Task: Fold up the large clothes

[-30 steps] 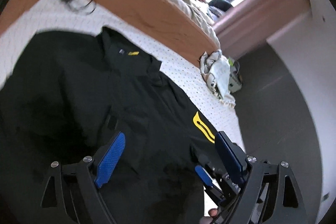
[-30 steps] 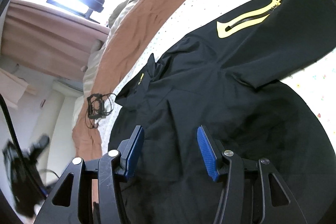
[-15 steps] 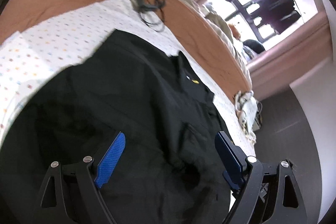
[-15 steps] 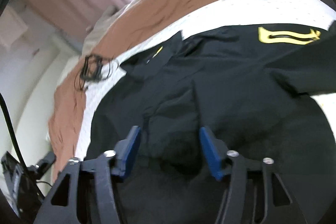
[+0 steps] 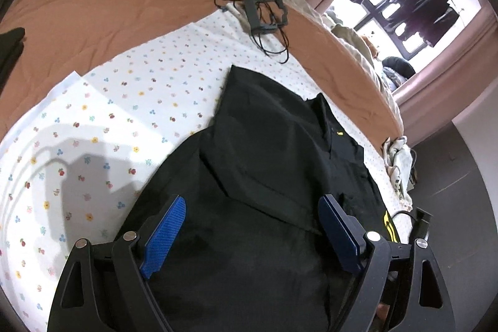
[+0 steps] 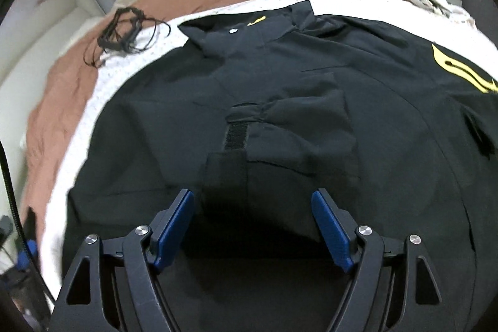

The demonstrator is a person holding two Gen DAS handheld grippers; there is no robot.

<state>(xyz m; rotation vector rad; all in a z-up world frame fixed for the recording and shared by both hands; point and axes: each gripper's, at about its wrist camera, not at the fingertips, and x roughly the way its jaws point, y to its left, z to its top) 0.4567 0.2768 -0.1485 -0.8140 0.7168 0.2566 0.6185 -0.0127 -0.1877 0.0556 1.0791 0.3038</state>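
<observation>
On dotted bed sheet (image 5: pixel 130 89) black jacket (image 5: pixel 267 151) lies flat, one sleeve already folded over body. Left gripper (image 5: pixel 252 226) spread wide, empty, now nearer jacket's edge. Right gripper (image 6: pixel 252 223) opening, nothing pinched, since turned square to collar. Next grasp likely.

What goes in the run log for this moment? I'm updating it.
black jacket with yellow markings: flat on bed | left hand-held gripper: open | right hand-held gripper: opening, empty

matt black cloth jacket (image 6: pixel 280 101), printed cotton sheet (image 5: pixel 140 89)
</observation>
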